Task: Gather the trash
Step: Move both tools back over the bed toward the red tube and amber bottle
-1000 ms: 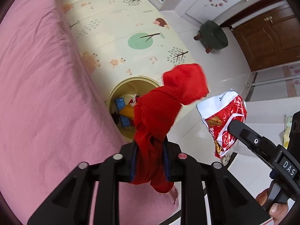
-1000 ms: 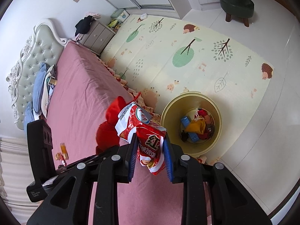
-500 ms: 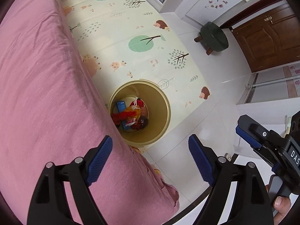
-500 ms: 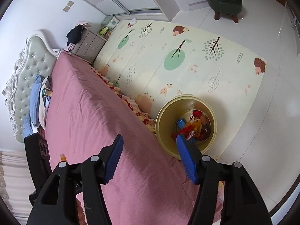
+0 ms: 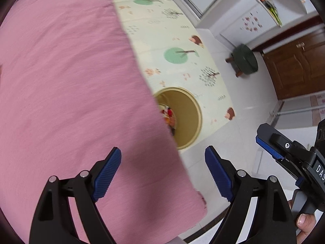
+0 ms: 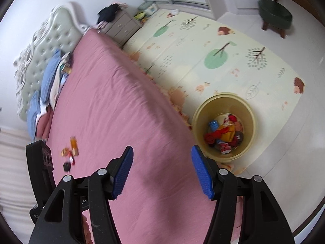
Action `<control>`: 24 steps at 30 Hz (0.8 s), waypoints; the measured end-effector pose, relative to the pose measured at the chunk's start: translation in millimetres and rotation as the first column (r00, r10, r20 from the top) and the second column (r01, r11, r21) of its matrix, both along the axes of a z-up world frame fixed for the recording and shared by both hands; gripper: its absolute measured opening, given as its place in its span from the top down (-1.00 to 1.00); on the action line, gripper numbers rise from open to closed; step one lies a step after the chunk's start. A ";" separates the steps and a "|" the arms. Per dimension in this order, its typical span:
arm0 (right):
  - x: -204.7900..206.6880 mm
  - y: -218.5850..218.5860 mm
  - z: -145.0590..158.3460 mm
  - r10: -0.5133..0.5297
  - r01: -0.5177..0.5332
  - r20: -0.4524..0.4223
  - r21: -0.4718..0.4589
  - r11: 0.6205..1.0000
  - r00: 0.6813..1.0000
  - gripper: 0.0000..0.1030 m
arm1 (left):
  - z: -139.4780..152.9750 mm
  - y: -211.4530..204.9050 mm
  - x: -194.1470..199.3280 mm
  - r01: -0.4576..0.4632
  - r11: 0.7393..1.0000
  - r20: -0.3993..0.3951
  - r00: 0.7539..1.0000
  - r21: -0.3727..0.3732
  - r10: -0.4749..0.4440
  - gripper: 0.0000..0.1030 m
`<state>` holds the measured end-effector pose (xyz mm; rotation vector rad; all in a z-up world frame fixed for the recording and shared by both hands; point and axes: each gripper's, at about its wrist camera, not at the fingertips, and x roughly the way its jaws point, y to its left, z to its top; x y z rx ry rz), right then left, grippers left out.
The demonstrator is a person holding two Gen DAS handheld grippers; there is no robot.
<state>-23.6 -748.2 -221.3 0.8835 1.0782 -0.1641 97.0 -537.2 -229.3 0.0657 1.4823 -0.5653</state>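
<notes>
Left wrist view: our left tongs (image 5: 162, 172) gape wide with nothing between them, above the pink bed (image 5: 71, 81); the bed's edge half hides the yellow bin (image 5: 189, 109). The right tongs (image 5: 270, 146) show at the right.

Right wrist view: our right tongs (image 6: 161, 168) stand apart, empty. Trash fills the bin (image 6: 223, 101) just beyond them; more wrappers (image 6: 70, 152) lie on the bed (image 6: 121, 111) to the left.

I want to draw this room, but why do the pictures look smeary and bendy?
Left wrist view: the pink bedspread edge and round yellow bin are smeared by motion blur. Right wrist view: blur is milder, and the small wrappers on the bed look fuzzy. Both views: the fisheye lens bends straight lines and darkens the corners.
</notes>
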 end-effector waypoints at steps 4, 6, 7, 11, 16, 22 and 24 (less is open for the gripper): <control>13.0 51.7 8.7 0.086 -0.086 0.007 0.003 0.996 0.996 -0.15 | 10.0 55.9 -0.2 -0.088 0.996 0.008 0.996 -0.012 0.089 -0.63; 18.1 76.9 12.5 0.126 -0.126 0.010 -0.001 0.992 0.992 -0.15 | 16.6 90.2 -1.2 -0.139 0.990 0.025 0.990 -0.011 0.139 -0.63; 20.9 89.5 14.2 0.147 -0.147 0.013 0.001 0.989 0.989 -0.15 | 19.8 105.2 -1.1 -0.157 0.988 0.031 0.987 -0.010 0.157 -0.63; 32.7 147.1 24.0 0.223 -0.223 0.026 -0.002 0.975 0.975 -0.21 | 27.6 159.7 1.0 -0.201 0.979 0.045 0.979 0.017 0.200 -0.65; 46.3 214.7 33.6 0.304 -0.304 0.033 -0.017 0.953 0.952 -0.22 | 37.2 225.3 0.0 -0.240 0.970 0.102 0.967 0.036 0.235 -0.69; 61.1 288.1 39.2 0.360 -0.358 0.041 -0.055 0.932 0.932 -0.30 | 42.1 300.8 -0.4 -0.307 0.950 0.172 0.940 0.046 0.296 -0.70; 69.2 312.4 38.3 0.380 -0.377 0.040 -0.071 0.923 0.924 -0.30 | 42.9 325.4 1.2 -0.331 0.943 0.189 0.929 0.040 0.318 -0.70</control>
